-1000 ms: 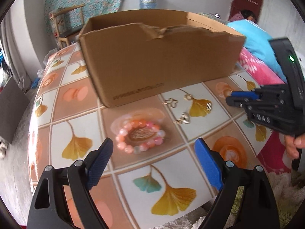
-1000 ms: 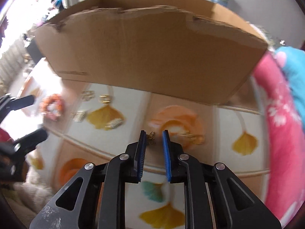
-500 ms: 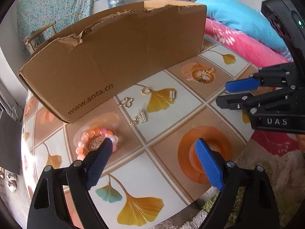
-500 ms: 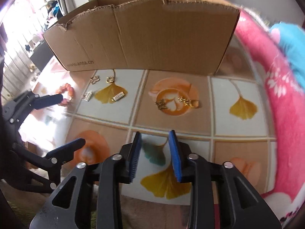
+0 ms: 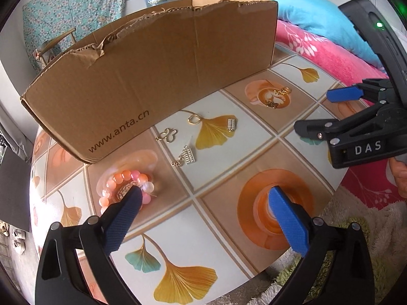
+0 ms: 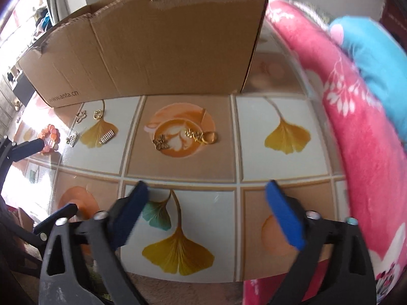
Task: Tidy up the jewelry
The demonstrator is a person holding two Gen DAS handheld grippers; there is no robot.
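Two tongs hang over the tabletop [image 5: 229,231], which is covered with a pattern of ginkgo leaves and orange cups. The left tongs [image 5: 203,218] have just been opening and now stand wide apart, with nothing between the blue pads. Behind the tip of their left pad lies a bracelet [image 5: 122,180] of pink and orange beads; the tip covers part of it in the picture, and I cannot tell if it touches. Ahead of these tongs, between them and the cardboard box [image 5: 157,76], lie four small gold pieces: a clover-shaped charm [image 5: 169,135], a small abacus charm [image 5: 187,155], a ring [image 5: 193,119] and a comb-shaped charm [image 5: 231,123]. The box stands open at the far side of the tabletop, with the torn edge upward.

The right tongs [image 6: 207,211] have also just been opening, and their pads are now wide apart and empty. Straight ahead of them, on a printed orange cup, lie a butterfly charm [image 6: 160,142] and, just beside it on the right, a gold piece with letters and a ring [image 6: 201,135]. Both are well apart from the pads. To the right of the right tongs, beyond the tabletop edge, is a pink blanket [image 6: 343,101] with white flowers, and a blue blanket [image 6: 376,58] lies on it.
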